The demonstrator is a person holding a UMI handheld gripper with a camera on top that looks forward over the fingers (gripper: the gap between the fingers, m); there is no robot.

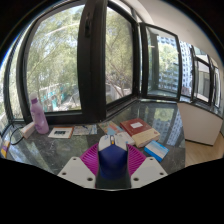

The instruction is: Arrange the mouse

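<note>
A computer mouse [111,157] with a dark blue back and a white front sits lengthwise between my gripper's [112,150] two fingers, its nose pointing forward. Both magenta pads [90,158] press against its sides, so the gripper is shut on it. The mouse is held above a glossy dark stone tabletop [60,150] that reflects the windows. Its underside is hidden.
On the table ahead lie a red-covered book on a stack [138,129], a blue booklet [156,150], a pink bottle [39,116], a small card [60,131] and an object at the left edge [20,131]. Large windows [90,50] stand behind; a white box [202,122] is at right.
</note>
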